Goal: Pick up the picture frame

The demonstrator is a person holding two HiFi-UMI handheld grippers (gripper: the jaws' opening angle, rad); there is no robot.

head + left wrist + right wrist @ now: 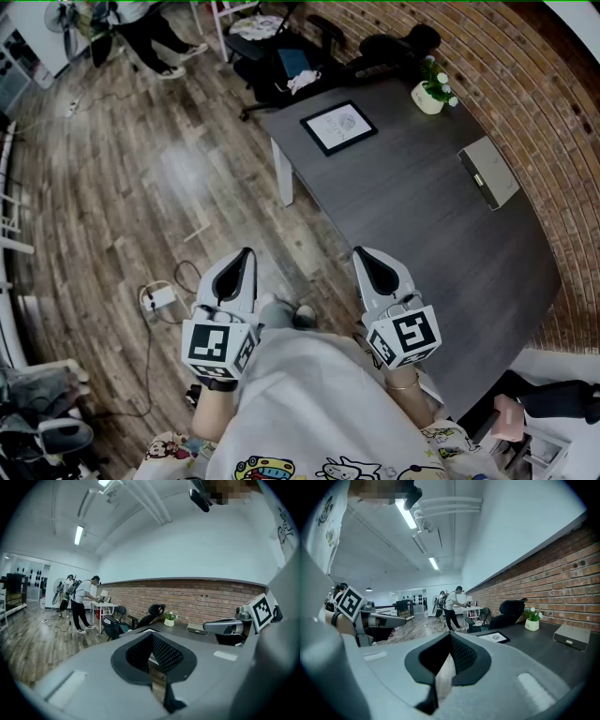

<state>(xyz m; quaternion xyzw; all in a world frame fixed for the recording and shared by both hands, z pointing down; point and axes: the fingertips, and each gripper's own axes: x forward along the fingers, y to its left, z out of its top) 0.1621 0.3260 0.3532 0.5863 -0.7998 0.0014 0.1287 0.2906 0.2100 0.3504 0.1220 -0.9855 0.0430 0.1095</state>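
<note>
The picture frame (338, 127), black-edged with a white print, lies flat near the far left corner of the dark grey table (422, 216); it also shows in the right gripper view (494, 637). My left gripper (246, 253) hangs over the wooden floor, left of the table, shut with nothing in it. My right gripper (360, 253) is at the table's near edge, also shut and empty. Both are held close to my body, far short of the frame. In the left gripper view the right gripper (208, 626) shows at the right.
A small potted plant (431, 94) and a flat grey box (488, 172) sit on the table along the brick wall. Black office chairs (281, 56) stand beyond the table's far end. A person (150, 37) stands further off. A power strip and cables (157, 298) lie on the floor.
</note>
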